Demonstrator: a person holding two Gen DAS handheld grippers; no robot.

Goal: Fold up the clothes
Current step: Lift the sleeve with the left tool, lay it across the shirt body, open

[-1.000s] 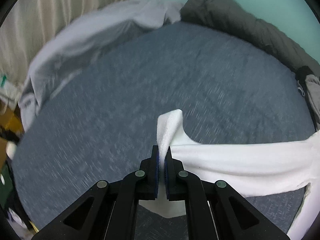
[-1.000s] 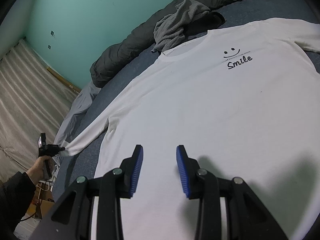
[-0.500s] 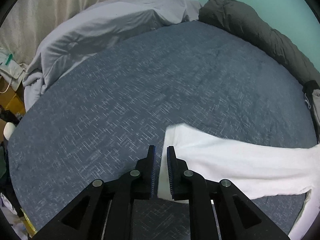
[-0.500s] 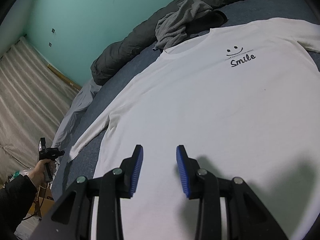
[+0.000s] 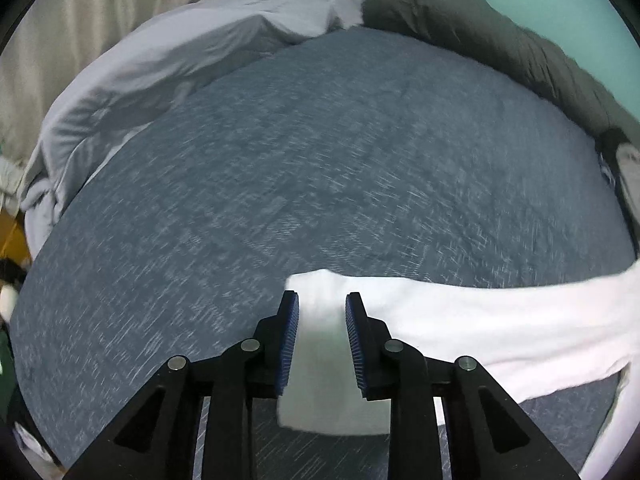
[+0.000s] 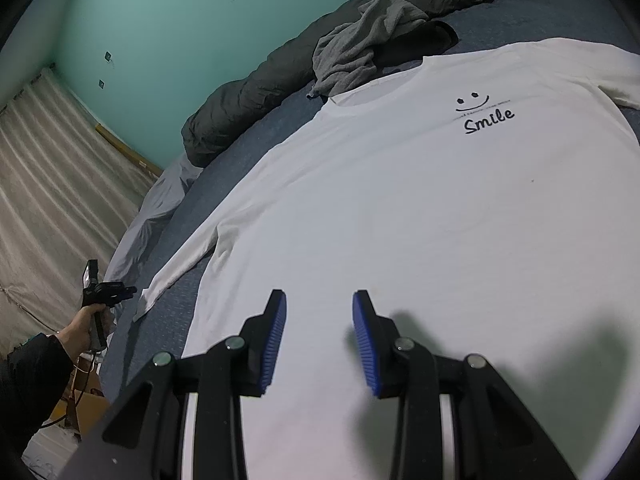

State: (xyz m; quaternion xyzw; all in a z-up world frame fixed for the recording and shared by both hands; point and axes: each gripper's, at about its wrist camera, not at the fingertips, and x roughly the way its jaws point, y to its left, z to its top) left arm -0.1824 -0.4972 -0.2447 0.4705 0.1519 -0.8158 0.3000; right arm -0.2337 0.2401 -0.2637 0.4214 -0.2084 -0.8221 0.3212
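Clutter along the far side of the bed point(image 5: 340, 152): dark grey rolled duvet point(image 6: 248, 92) against the teal wall point(image 6: 192, 20), crumpled grey garment point(image 6: 356, 52) on top of a black one touching the collar of the white long-sleeved shirt point(image 6: 400, 200), pale lilac sheet point(image 5: 180, 52) bunched at the bed's far left corner beside the beige curtain point(image 6: 48, 184). Shirt spread flat, print up, "Smile" logo point(image 6: 486, 114) near the chest, across the blue-grey bedcover. Left sleeve point(image 5: 460, 320) stretched straight out, cuff end lying flat between the blue pads of the left claw point(image 5: 322, 336), jaws opening, pads clear of the cloth. Right claw point(image 6: 318, 340) open, hovering over the shirt's lower body, nothing gripped. Wide bare bedcover beyond the cuff, unobstructed up to the sheet and duvet. Bed edge just past the cuff, with the left hand point(image 6: 90, 322) and dark sleeve over it; cardboard boxes point(image 6: 86, 404) on the floor below.
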